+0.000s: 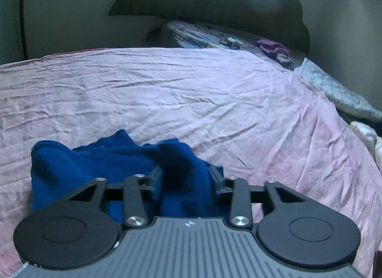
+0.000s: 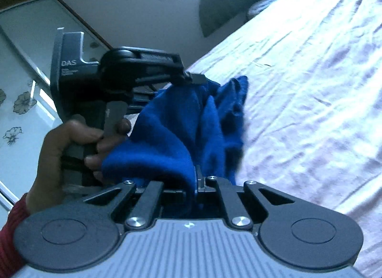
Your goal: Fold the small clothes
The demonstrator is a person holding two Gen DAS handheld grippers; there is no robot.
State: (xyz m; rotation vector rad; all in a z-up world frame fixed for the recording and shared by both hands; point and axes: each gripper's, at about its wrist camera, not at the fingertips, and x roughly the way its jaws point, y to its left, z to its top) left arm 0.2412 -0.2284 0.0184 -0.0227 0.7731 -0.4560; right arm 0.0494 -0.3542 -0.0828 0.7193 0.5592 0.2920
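Observation:
A small blue knit garment (image 1: 100, 165) is held up above the pink bedsheet (image 1: 167, 91). My left gripper (image 1: 187, 177) has a bunch of the blue fabric between its fingers, which stand partly apart around it. In the right wrist view the same garment (image 2: 172, 129) hangs between both tools. My right gripper (image 2: 191, 182) is shut on one edge of it. The left gripper (image 2: 191, 78) shows there at upper left, pinching the other edge, with the person's hand (image 2: 69, 149) on its handle.
A patterned pillow (image 1: 203, 36) and a purple cloth (image 1: 272, 47) lie at the head of the bed. A grey quilt (image 1: 339, 94) lies along the right edge. A wardrobe with flower-printed glass doors (image 2: 21, 82) stands to the left.

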